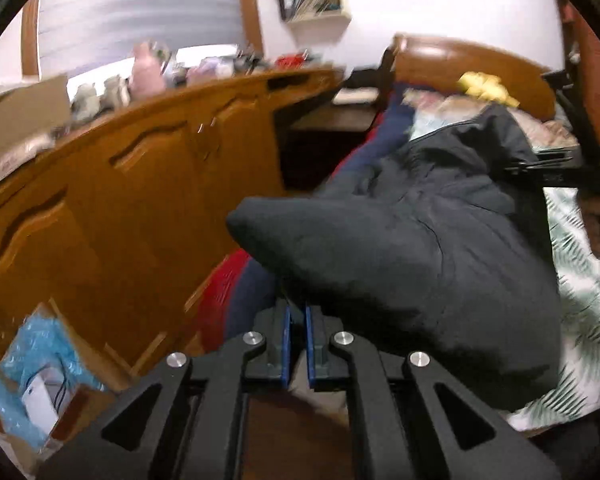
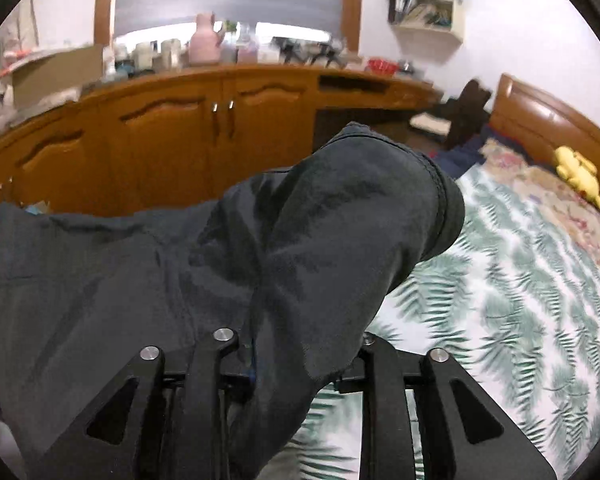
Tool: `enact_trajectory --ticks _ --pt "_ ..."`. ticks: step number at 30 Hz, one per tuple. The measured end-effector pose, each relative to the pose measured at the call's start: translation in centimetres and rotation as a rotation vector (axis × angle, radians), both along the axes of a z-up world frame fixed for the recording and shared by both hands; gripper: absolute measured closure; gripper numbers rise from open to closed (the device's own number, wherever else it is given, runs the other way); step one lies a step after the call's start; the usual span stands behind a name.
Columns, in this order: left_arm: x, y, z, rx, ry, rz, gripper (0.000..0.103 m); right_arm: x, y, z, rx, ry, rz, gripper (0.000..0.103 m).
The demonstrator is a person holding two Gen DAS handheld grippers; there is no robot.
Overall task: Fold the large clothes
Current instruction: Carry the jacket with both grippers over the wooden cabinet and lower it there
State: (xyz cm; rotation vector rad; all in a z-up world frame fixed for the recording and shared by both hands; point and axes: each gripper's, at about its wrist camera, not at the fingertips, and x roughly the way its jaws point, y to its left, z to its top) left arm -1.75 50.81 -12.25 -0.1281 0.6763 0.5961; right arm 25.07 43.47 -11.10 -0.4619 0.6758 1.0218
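A large dark grey jacket hangs lifted over the bed, held between both grippers. My left gripper is shut on its edge, blue pads pinched close with cloth between them. In the right wrist view the same jacket drapes over my right gripper, which is shut on the cloth; its fingertips are hidden under the fabric. A sleeve cuff sticks up to the right. The other gripper shows at the far right of the left wrist view, holding the jacket's far end.
The bed has a white sheet with green leaf print and a wooden headboard. A yellow plush toy lies near the pillows. Red and navy bedding hangs at the bed's side. Wooden cabinets with a cluttered top line the wall.
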Motion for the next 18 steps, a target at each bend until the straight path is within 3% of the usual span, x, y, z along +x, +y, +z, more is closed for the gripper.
enact_trajectory --ticks 2,7,13,15,18 --pt "-1.0 0.9 -1.3 -0.054 0.008 0.010 0.097 0.0 0.9 -2.0 -0.077 0.059 -0.014 0.065" --pt "-4.0 0.3 -2.3 -0.079 -0.033 0.021 0.094 -1.2 -0.6 -4.3 -0.146 -0.011 -0.033 0.043" --pt "-6.1 -1.4 -1.0 -0.077 -0.071 0.017 0.089 -3.0 -3.0 -2.8 -0.065 -0.031 -0.019 0.041" --pt "-6.4 -1.8 -0.2 -0.080 -0.096 0.012 0.087 -4.3 -3.3 -1.8 -0.025 -0.027 0.026 0.041" --pt "-6.7 -2.5 0.4 -0.096 -0.118 -0.006 0.082 -7.3 -2.4 -1.6 0.002 0.051 0.171 0.041"
